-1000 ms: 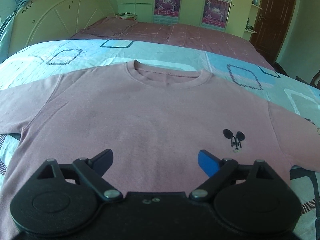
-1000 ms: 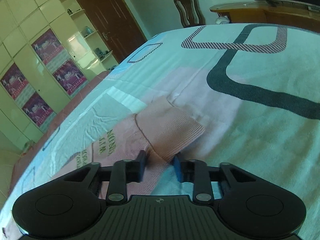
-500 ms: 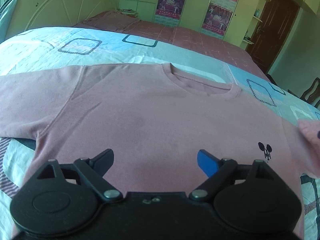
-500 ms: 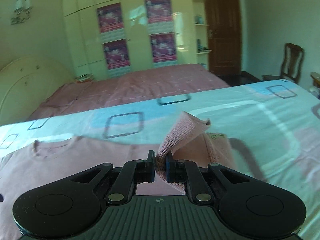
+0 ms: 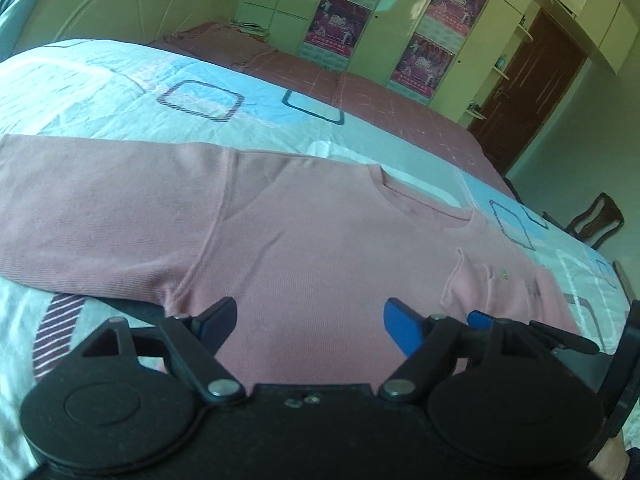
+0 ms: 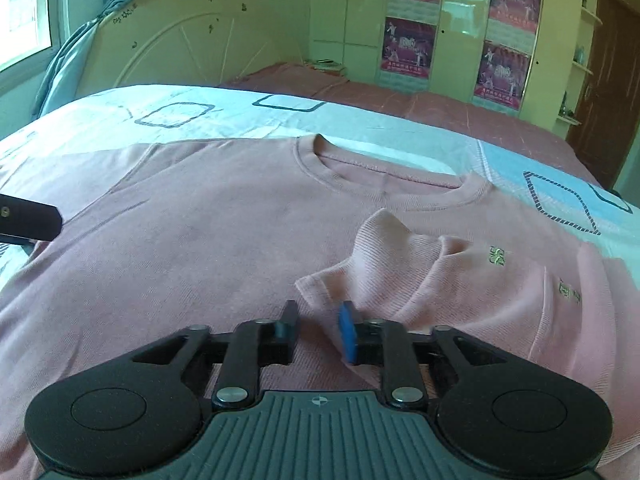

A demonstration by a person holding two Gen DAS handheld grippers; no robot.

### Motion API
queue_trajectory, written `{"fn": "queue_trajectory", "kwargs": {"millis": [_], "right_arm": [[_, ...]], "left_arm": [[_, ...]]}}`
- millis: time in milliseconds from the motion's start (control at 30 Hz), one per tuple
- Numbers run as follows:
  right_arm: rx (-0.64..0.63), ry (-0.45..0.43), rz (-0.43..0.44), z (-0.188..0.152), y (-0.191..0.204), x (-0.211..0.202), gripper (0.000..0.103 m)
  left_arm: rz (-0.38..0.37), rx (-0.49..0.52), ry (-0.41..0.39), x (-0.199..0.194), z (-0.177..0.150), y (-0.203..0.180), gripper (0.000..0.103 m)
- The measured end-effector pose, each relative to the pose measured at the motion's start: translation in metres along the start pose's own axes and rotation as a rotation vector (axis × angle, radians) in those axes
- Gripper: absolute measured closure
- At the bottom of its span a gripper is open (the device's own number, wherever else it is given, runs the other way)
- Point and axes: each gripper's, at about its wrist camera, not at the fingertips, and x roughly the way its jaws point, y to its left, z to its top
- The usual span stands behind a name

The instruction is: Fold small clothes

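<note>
Pink ribbed long-sleeved sweatshirt point(image 6: 224, 240) lies flat, front up, on a bed covered by a pale blue-and-white sheet with square outlines point(image 5: 120, 92). Round neckline point(image 6: 392, 184) sits ahead of both sets of jaws, toward the cream headboard point(image 6: 188, 52).

Right gripper point(image 6: 318, 330): jaws part-way apart and opening. Folded-over sleeve cuff point(image 6: 384, 248) lies on the chest just ahead of the jaws, slightly to the side of the blue pad; its near edge runs right along that pad, and touching or not cannot be told. Nothing is pinched between the pads. Small green embroidery point(image 6: 497, 256) shows on the folded sleeve, further out on that same side.

Left gripper point(image 5: 308, 320): jaws wide and closing, nothing between them, hovering over the lower chest fabric. Other sleeve point(image 5: 100, 216) stretches flat, out past the dark pad's side. Folded sleeve point(image 5: 492, 284) lies beyond the blue pad's side. Right gripper's blue tip point(image 5: 480, 317) pokes in just beside the left gripper's blue finger.

Black finger of the left gripper point(image 6: 28, 222) enters the right view at the edge, over the sleeve seam.

Background: cream wardrobe with purple posters point(image 6: 412, 44), brown door point(image 5: 532, 92), wooden chair point(image 5: 596, 220).
</note>
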Motion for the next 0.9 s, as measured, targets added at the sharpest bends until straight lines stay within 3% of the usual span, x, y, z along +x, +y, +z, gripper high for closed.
{"fn": "queue_trajectory", "kwargs": {"millis": [200, 267, 433, 467, 500, 567, 633, 767, 900], "right_arm": [[0.170, -0.066, -0.176, -0.008, -0.057, -0.066, 0.068], [0.232, -0.060, -0.223, -0.017, -0.086, -0.083, 0.068], [0.363, -0.046, -0.337, -0.045, -0.149, -0.122, 0.068], [0.386, -0.043, -0.352, -0.051, -0.158, -0.126, 0.068], [0.405, -0.042, -0.364, -0.056, -0.164, -0.130, 0.068], [0.444, -0.031, -0.378, -0.067, -0.178, -0.138, 0.068], [0.473, -0.016, -0.377, -0.074, -0.186, -0.141, 0.068], [0.491, 0.009, -0.344, -0.081, -0.191, -0.134, 0.068], [0.475, 0.014, -0.303, -0.077, -0.185, -0.121, 0.068]], "left_arm": [[-0.164, 0.040, 0.110, 0.058, -0.006, -0.049, 0.045], [-0.185, 0.039, 0.151, 0.082, -0.010, -0.067, 0.049], [-0.190, 0.076, 0.154, 0.116, -0.008, -0.103, 0.050], [-0.202, 0.083, 0.161, 0.122, -0.006, -0.109, 0.059], [-0.219, 0.089, 0.180, 0.128, -0.005, -0.117, 0.078], [-0.226, 0.103, 0.216, 0.141, -0.004, -0.127, 0.097], [-0.231, 0.122, 0.193, 0.140, -0.001, -0.133, 0.098], [-0.242, 0.130, 0.031, 0.097, 0.013, -0.125, 0.098], [-0.164, 0.117, -0.059, 0.065, 0.022, -0.085, 0.098]]}}
